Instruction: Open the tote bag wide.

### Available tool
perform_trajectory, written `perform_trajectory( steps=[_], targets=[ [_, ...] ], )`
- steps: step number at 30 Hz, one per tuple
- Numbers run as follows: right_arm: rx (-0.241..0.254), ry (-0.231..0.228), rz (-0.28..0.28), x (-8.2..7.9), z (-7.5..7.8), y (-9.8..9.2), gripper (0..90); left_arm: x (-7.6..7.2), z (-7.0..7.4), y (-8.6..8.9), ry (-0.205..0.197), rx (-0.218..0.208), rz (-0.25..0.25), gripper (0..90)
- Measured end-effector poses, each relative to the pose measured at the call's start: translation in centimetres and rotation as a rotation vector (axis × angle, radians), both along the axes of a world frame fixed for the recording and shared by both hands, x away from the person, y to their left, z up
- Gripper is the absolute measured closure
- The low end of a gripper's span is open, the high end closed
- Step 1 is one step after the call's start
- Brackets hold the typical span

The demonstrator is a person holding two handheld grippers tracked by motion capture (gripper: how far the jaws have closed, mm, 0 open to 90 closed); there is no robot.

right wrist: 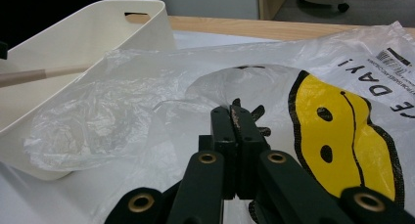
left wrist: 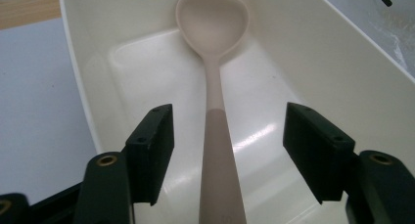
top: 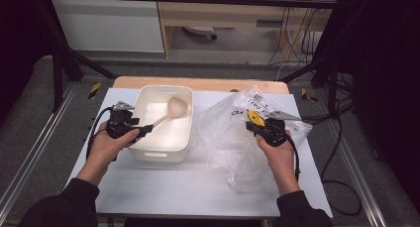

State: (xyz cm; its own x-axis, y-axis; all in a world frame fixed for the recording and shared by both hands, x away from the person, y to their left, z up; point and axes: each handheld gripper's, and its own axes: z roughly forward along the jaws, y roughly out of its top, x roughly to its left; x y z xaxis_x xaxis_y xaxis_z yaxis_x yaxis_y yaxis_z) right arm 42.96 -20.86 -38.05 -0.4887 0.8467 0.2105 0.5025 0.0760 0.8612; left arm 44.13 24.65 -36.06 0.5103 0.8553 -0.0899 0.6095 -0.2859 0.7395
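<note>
A beige spoon (top: 177,107) lies slanted in the cream plastic bin (top: 163,155), bowl toward the far wall. In the left gripper view the spoon (left wrist: 215,87) runs up the middle of the bin (left wrist: 313,53). My left gripper (left wrist: 227,145) is open and straddles the handle, with a gap on each side of it. In the high view the left gripper (top: 143,130) reaches over the bin's near left rim. My right gripper (right wrist: 235,116) is shut on a fold of the clear plastic bag (right wrist: 122,97) with a yellow smiley face. From above, the right gripper (top: 255,124) sits on the bag (top: 228,138).
The bin and bag lie side by side on a white table (top: 198,187), and the bag's crumpled edge touches the bin's right wall. A wooden strip (top: 198,83) borders the far edge. Black frame posts and cables stand beyond the table.
</note>
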Motion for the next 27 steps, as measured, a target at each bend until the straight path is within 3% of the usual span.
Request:
perform_trajectory(
  steps=[8,14,27],
  targets=[
    [-0.002,0.003,0.005,0.0,0.0,0.1,90.0,0.3,-1.0,0.2,0.044,-0.005,-0.011,48.8],
    [-0.003,0.005,0.006,0.0,-0.1,0.1,90.0,0.4,-1.2,0.3,0.051,-0.006,-0.016,55.7],
    [-0.009,0.006,0.011,0.0,0.0,0.1,90.0,0.6,-1.9,0.6,0.084,0.013,-0.012,59.4]
  ],
)
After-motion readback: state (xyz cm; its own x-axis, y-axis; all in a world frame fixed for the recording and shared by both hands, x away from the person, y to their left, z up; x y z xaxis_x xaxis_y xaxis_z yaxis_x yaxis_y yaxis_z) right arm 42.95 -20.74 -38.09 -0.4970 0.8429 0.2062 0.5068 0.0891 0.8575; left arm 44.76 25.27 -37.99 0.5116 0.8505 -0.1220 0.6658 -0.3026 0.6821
